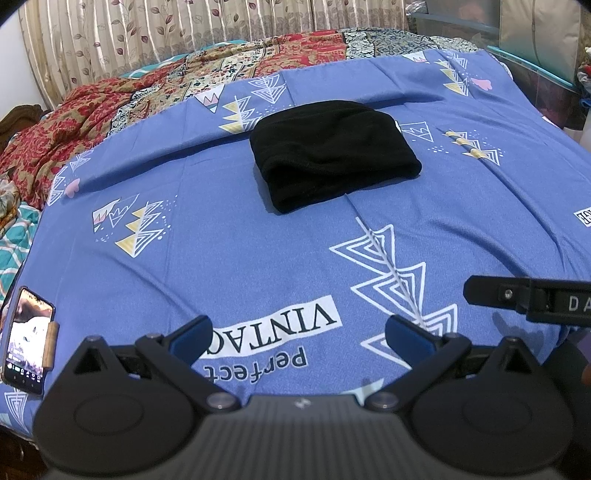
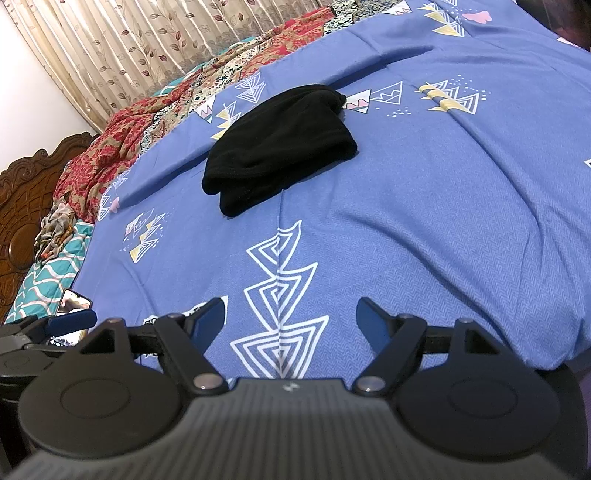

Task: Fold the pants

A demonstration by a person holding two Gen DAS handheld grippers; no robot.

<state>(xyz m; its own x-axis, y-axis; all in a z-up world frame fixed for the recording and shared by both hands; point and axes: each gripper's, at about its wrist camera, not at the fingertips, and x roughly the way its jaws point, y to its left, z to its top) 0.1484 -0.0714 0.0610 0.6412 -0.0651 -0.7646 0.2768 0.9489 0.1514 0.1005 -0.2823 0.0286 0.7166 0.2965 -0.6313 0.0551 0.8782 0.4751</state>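
Observation:
The black pants [image 1: 332, 155] lie folded into a compact bundle on the blue patterned bedsheet [image 1: 240, 229], well ahead of both grippers. The same black pants [image 2: 277, 147] show left of centre in the right wrist view. My left gripper [image 1: 299, 334] stands open near the bed's front edge, nothing between its blue pads. My right gripper [image 2: 291, 321] is open too, over the white zigzag print, holding nothing. Part of the right gripper's finger [image 1: 524, 295] juts in at the right of the left wrist view. Neither gripper touches the pants.
A phone [image 1: 27, 339] with a lit screen lies on the sheet at the near left. A red patterned quilt [image 1: 110, 110] is bunched along the far left side. Curtains [image 1: 166, 29] hang behind the bed. A carved wooden headboard [image 2: 22, 206] stands at the left.

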